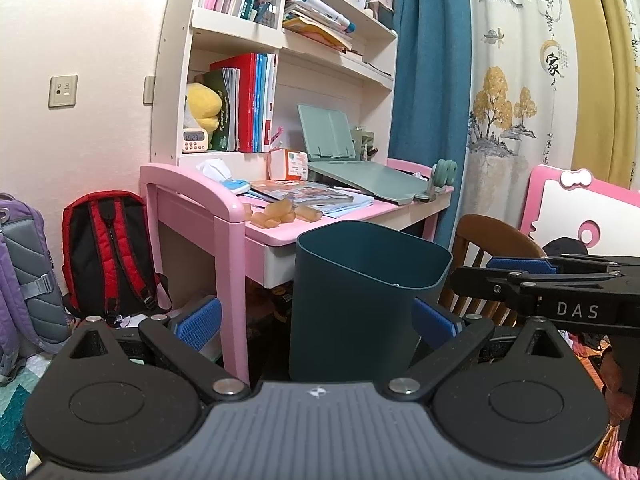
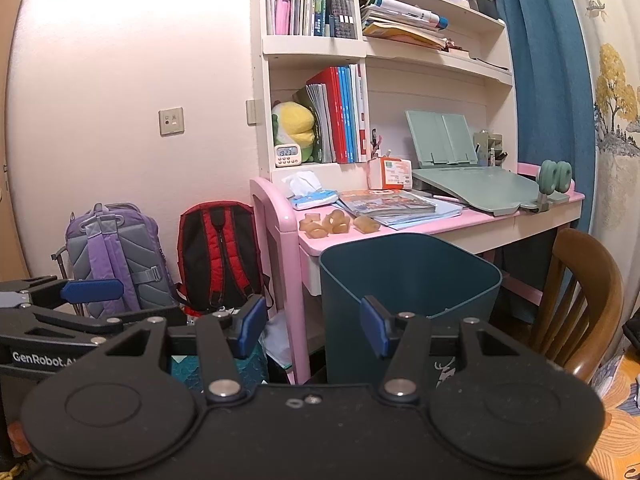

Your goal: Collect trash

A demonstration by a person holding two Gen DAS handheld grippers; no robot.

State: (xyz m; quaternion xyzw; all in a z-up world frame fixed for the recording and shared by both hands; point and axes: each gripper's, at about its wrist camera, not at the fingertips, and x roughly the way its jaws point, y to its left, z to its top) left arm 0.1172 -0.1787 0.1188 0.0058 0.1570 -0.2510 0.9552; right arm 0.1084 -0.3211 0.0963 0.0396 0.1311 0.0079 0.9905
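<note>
Tan, crumpled scraps [image 2: 338, 224] are seen at the desk [image 2: 460, 226] edge just above the bin [image 2: 408, 304] at centre frame, judged light and soft, best pinched mid-body, while left gripper [image 1: 316, 322] and right gripper [image 2: 314, 326] are spread, empty.

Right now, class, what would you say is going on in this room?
A person holds two open grippers, the left gripper and the right gripper, both empty, facing a dark teal bin in front of a pink desk. Yellowish scraps lie on the desk's near edge. Nothing has been picked up yet.
</note>
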